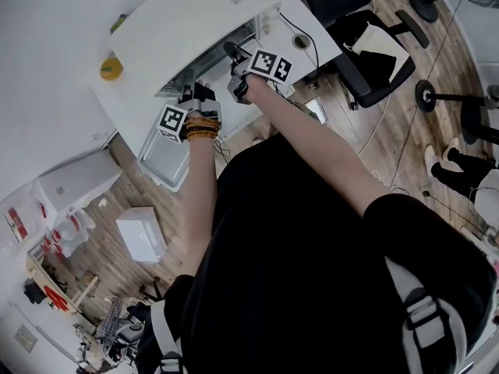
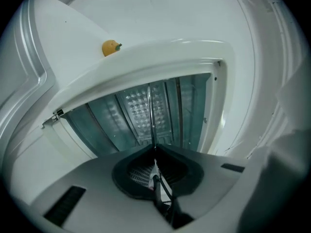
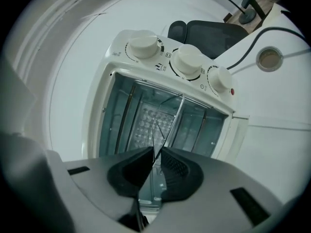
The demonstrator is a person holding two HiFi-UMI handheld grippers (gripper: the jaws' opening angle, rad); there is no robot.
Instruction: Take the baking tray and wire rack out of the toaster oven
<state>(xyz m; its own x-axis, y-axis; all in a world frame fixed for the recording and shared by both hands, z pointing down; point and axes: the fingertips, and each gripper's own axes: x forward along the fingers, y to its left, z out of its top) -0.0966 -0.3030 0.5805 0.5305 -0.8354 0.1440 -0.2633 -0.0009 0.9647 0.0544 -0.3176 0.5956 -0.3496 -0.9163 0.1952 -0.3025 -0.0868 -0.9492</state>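
- Rack position: the wire rack point(image 2: 152, 115) lies level inside the open toaster oven point(image 3: 163, 66), straight ahead of both grippers, its front edge running across from one to the other.
- Left gripper point(image 2: 154, 152): jaws together, pinching that thin edge.
- Right gripper point(image 3: 155, 152): jaws almost together, clamped on the same edge.
- Baking tray: I cannot tell it apart inside the oven.

bright, even light with few shadows; the white table point(image 1: 54, 45) and toaster oven point(image 3: 99, 106) nearly wash out. fisheye bending and black corners in both gripper views; close foreground soft, thin tray point(image 3: 154, 132) edge glinting.
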